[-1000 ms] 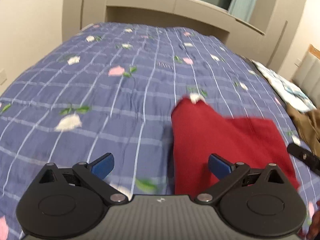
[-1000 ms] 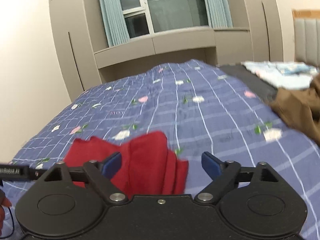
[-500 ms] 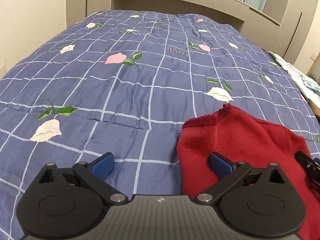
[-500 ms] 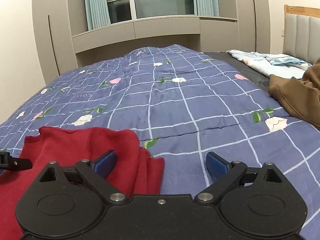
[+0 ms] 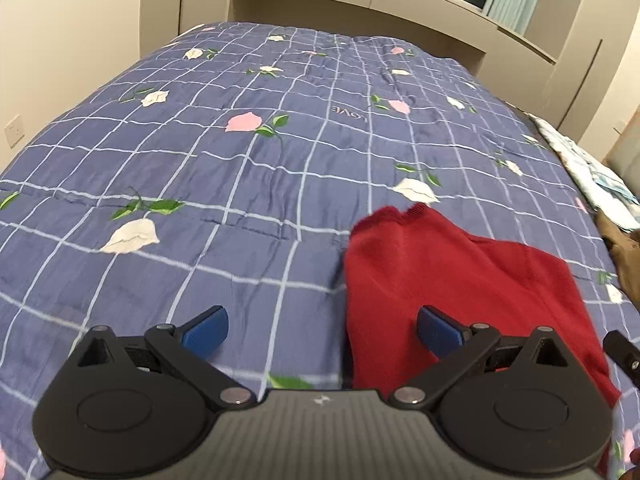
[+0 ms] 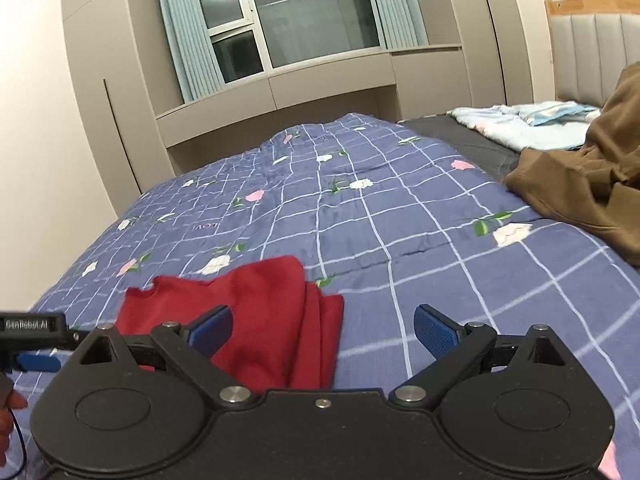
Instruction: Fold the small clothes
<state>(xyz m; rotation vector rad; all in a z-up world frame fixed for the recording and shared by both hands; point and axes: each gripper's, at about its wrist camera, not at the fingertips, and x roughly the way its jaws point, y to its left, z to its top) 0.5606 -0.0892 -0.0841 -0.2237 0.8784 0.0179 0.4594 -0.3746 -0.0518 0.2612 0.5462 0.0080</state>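
Note:
A red knitted garment lies folded on the blue floral quilt. In the left wrist view it sits to the right, under my right blue fingertip. My left gripper is open and holds nothing. In the right wrist view the red garment lies at the lower left, with layered edges on its right side. My right gripper is open above the quilt, its left fingertip over the red cloth. The left gripper's tip shows at the left edge there.
A brown garment lies heaped at the right of the bed. Light blue bedding sits beyond it near a padded headboard. Wardrobes and a curtained window stand past the bed's far end.
Both grippers have drawn back and lifted a little from the red garment, which stays on the quilt. Both stay open.

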